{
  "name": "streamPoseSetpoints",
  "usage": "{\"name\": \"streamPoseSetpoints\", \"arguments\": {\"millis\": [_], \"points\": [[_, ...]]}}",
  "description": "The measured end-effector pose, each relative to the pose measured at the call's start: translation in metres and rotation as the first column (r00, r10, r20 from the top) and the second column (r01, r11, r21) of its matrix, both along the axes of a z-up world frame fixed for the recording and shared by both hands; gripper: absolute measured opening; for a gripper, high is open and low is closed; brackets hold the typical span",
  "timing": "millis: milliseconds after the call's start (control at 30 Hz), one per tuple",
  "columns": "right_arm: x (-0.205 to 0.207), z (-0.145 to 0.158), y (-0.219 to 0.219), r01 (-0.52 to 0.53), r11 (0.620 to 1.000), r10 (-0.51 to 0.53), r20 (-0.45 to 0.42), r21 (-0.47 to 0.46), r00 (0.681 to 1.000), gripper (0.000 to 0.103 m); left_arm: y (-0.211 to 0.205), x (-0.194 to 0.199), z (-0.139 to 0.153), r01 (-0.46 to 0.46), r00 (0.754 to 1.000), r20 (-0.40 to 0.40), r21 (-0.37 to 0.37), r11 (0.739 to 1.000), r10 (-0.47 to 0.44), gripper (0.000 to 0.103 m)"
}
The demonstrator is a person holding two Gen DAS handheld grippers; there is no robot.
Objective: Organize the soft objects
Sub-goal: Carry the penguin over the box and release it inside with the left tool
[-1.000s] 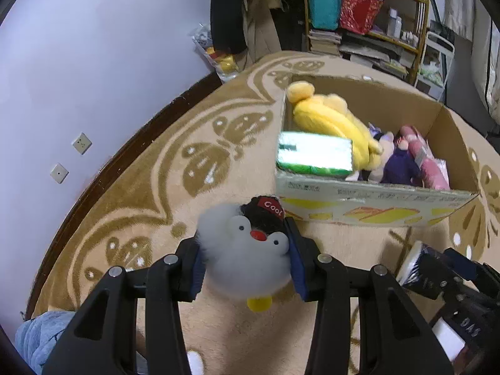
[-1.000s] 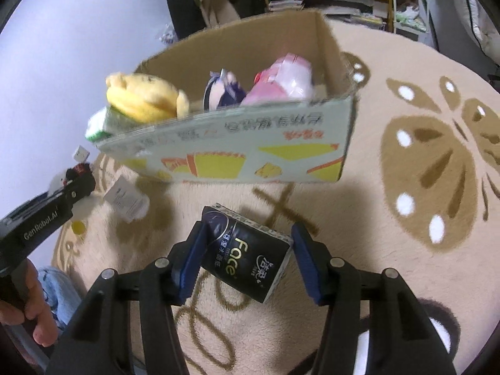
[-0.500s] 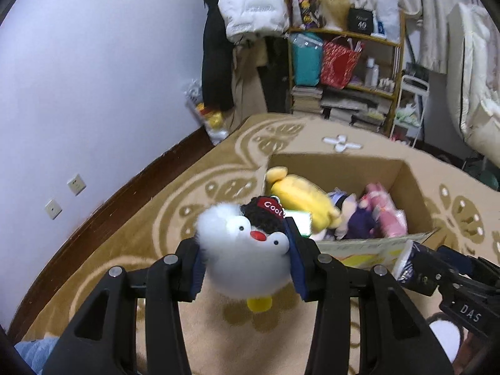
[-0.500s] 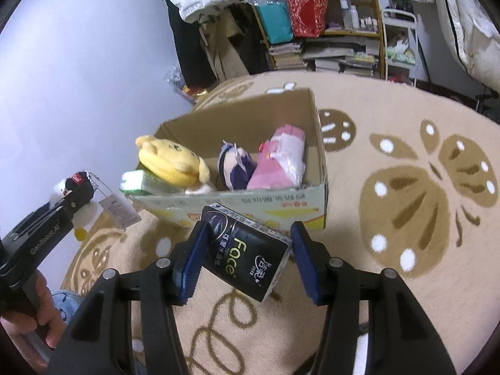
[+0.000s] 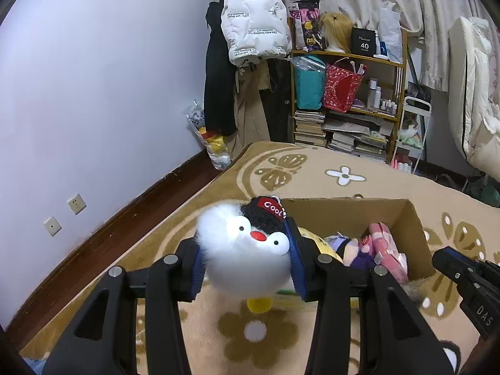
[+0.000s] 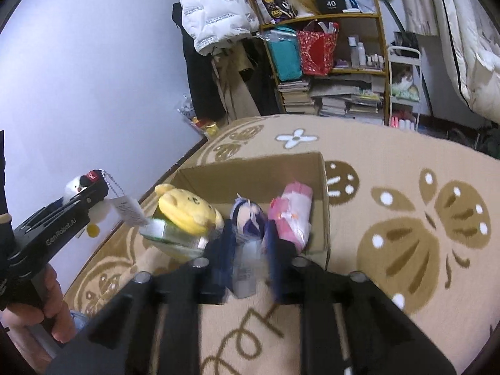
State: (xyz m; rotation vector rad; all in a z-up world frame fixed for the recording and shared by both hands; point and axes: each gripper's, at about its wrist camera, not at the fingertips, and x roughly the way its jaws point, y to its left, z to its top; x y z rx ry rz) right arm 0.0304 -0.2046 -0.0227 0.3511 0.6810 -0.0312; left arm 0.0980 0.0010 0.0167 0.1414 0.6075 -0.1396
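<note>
Beige patterned carpet point(image 5: 359, 187) now spreads far below: both grippers have risen over the cardboard box point(image 6: 322, 193). Left gripper point(image 5: 247, 264) pinches the penguin plush point(image 5: 247, 256); between the right gripper point(image 6: 248, 265) fingers a blurred tissue pack point(image 6: 245, 276) seems clamped, ready for dropping in.

Your left gripper point(image 5: 245, 261) is matt black plastic with blue pads point(image 5: 196, 267) and bright metal screw heads. The penguin toy point(image 5: 247, 250) is fluffy white plush with a knitted-looking black cap. The box point(image 6: 323, 206) is plain brown cardboard, matt. The carpet point(image 6: 390, 218) is short, fuzzy pile. The yellow plush point(image 6: 187, 211) is soft fabric.
</note>
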Motion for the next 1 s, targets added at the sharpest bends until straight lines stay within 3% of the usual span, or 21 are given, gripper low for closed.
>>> {"name": "streamPoseSetpoints", "arguments": {"millis": [33,133,300,533,667,733,833,900,1000], "points": [[0.004,-0.001,0.001,-0.017,1.0,0.017,0.008,0.001,1.0,0.001,-0.001,0.003,-0.001,0.002,1.0,-0.003,-0.004,1.0,-0.002,0.043],[0.013,-0.003,0.003,-0.039,0.999,0.039,0.008,-0.017,0.999,0.001,-0.005,0.007,-0.002,0.01,1.0,-0.001,-0.009,1.0,-0.01,0.043],[0.017,-0.011,-0.003,-0.043,0.999,0.043,-0.007,0.028,0.999,0.001,-0.013,0.013,-0.007,0.033,0.999,-0.012,-0.023,0.999,-0.033,0.044],[0.015,-0.02,-0.01,-0.032,0.998,0.034,-0.042,0.058,0.999,0.004,-0.028,0.014,-0.014,0.133,0.99,-0.031,-0.101,0.986,-0.137,0.044],[0.011,-0.02,-0.012,-0.027,0.997,0.03,-0.045,0.068,0.999,0.004,-0.045,0.013,-0.013,0.18,0.983,-0.018,-0.092,0.979,-0.182,0.045],[0.01,-0.02,-0.013,-0.025,0.997,0.028,-0.044,0.068,0.999,0.004,-0.056,0.013,-0.02,0.186,0.982,-0.033,-0.05,0.981,-0.188,0.052],[0.009,-0.022,-0.014,-0.021,0.998,0.024,-0.057,0.059,0.998,0.005,-0.065,0.011,-0.027,0.144,0.989,-0.032,0.025,0.989,-0.143,0.072],[0.007,-0.025,-0.015,-0.019,0.998,0.023,-0.076,0.06,0.997,0.016,-0.067,0.011,-0.03,0.133,0.991,-0.032,0.047,0.99,-0.131,0.078],[0.004,-0.03,-0.013,-0.007,0.999,0.011,-0.105,0.037,0.994,0.047,-0.063,0.011,-0.03,0.107,0.994,-0.036,0.057,0.993,-0.105,0.093]]}}
